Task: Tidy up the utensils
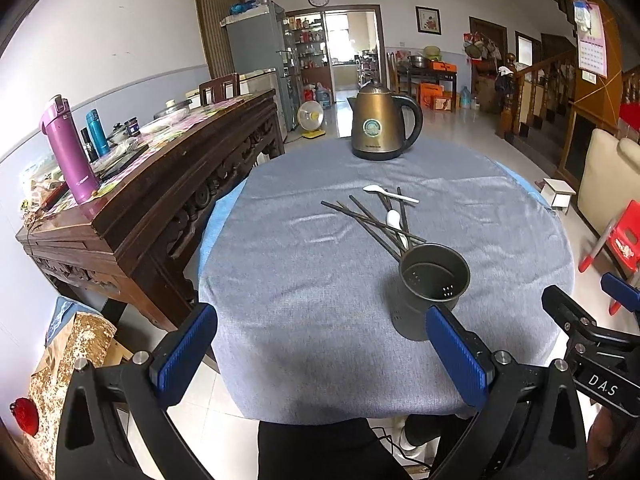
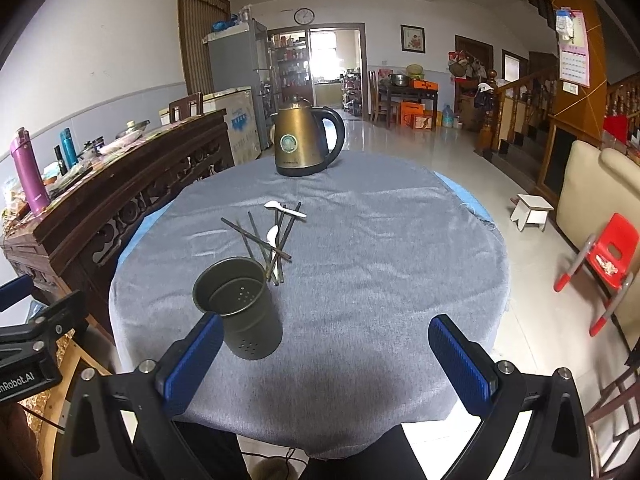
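Utensils lie loose on the round bench (image 1: 304, 280), which wears a grey-blue cloth: several dark chopsticks (image 1: 372, 220) crossed in a heap, with two white spoons (image 1: 394, 220) among them. One spoon rests across the far end of the heap, toward the far edge of the bench; the other lies in the middle of the sticks. In the right wrist view the same chopsticks (image 2: 264, 240) and spoons (image 2: 273, 235) sit just beyond the holder.

A dark metal utensil holder (image 1: 430, 288) stands upright nearer the near edge than the heap does, its wall and floor pierced with small holes. Nothing is visible inside it. The near ends of some chopsticks reach its rim; whether they touch it I cannot tell. The right wrist view shows the holder (image 2: 240, 304) close to that gripper's left finger.

A brass-coloured electric kettle (image 1: 382, 122) stands at the far edge of the bench, well apart from the heap.

The left gripper (image 1: 320, 356) hangs over the near edge with its blue-padded fingers (image 1: 184, 354) spread wide and nothing between them. The right gripper (image 2: 330, 364) hangs likewise, fingers (image 2: 464, 366) spread wide and holding nothing. Each gripper shows at the edge of the other's view.

A carved dark wooden sideboard (image 1: 132, 200) stands beside the bench's left edge.
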